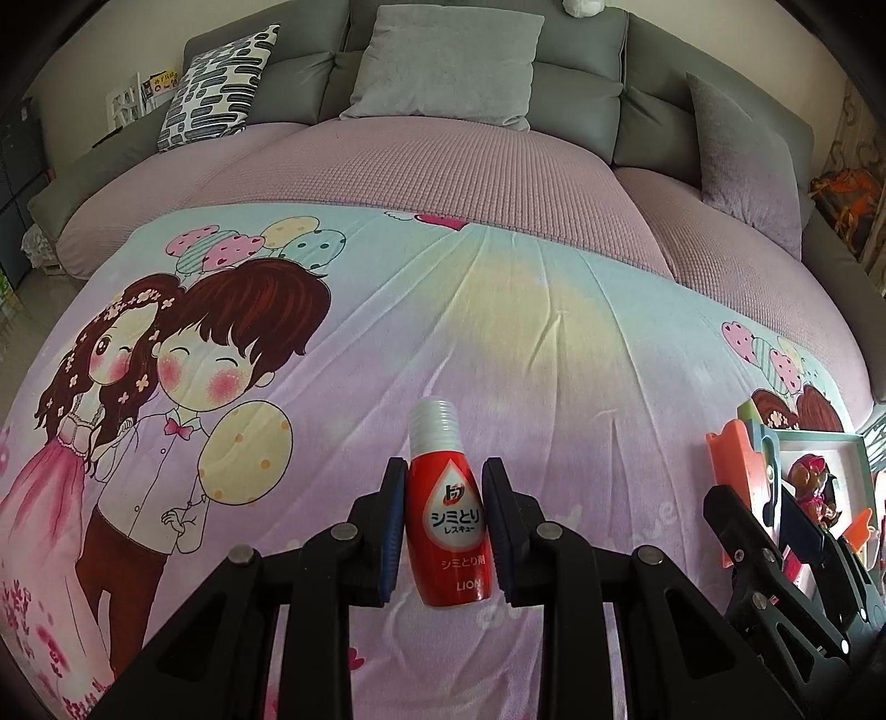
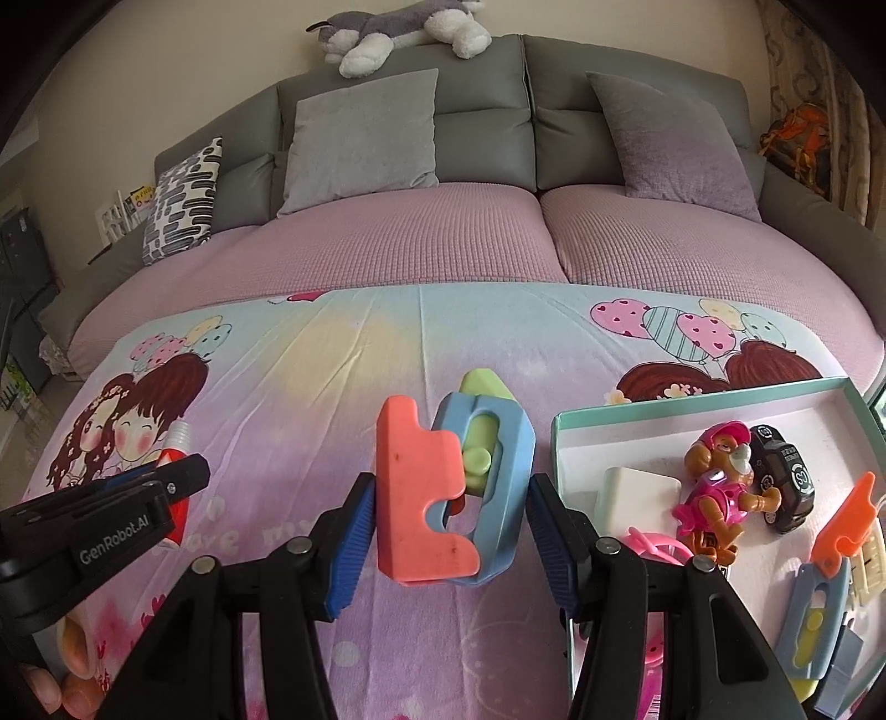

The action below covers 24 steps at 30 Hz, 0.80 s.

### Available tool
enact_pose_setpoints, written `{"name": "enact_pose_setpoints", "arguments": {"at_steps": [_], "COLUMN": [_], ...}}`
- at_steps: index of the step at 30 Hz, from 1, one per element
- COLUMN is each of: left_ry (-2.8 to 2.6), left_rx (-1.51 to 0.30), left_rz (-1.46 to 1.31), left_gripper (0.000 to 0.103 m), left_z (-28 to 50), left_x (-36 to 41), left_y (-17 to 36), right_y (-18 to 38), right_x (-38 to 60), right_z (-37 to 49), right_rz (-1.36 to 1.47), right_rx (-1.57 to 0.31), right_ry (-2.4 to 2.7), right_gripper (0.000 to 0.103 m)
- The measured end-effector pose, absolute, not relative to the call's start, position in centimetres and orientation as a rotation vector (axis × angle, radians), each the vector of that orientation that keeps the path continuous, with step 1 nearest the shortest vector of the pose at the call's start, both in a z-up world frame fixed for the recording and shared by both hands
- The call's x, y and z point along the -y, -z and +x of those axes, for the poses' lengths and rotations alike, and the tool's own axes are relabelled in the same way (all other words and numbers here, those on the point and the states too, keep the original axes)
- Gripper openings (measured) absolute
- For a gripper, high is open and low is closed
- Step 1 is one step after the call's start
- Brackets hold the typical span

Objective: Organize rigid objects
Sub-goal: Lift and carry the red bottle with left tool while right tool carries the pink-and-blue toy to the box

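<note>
The little red bottle (image 1: 447, 531) is glossy plastic with a printed label and a ribbed, paler cap. The gripper fingers (image 1: 501, 526) pressing it are matt black plastic, faced with ribbed blue rubbery pads and fixed by dull metal pins. The coral, blue and green toy (image 2: 451, 487) is smooth, matt plastic, slightly scuffed. The sheet (image 1: 332, 443) beneath is soft printed cloth, creased. Behind it the pink cover (image 2: 387, 243) is waffle-textured fabric, and the grey cushions (image 2: 362, 133) look like nubbly woven cloth. The shallow box (image 2: 587, 432) seems to be smooth card. The dog figure (image 2: 720, 487) in it is shiny plastic. The stuffed animal (image 2: 398, 27) is fluffy plush.
</note>
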State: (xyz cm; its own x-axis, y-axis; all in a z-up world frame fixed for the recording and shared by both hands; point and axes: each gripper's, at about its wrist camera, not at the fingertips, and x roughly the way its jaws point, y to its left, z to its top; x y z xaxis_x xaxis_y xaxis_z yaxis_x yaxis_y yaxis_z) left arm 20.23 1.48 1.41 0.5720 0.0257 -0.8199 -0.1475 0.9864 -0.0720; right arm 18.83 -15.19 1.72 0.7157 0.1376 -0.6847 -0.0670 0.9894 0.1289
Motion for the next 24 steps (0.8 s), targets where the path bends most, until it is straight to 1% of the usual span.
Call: {"name": "enact_pose_setpoints", "arguments": {"at_steps": [13, 24], "left_ry": [-0.059, 0.017], "left_rx": [-0.921, -0.875], "left_rz": [-0.096, -0.042], "left_gripper": [0.028, 0.028], "left_z": [19.0, 17.7], "left_x": [1.0, 4.6], "left_y": [-4.5, -7.1], "right_y": [-4.5, -6.5], "right_x": [19.1, 25.7], "right_z": [16.9, 14.6], "right_rz": [0.134, 0.207], "right_rx": [-0.766, -0.755], "right_ry": [-0.038, 0.095], "right_gripper": [0.057, 0.058]}}
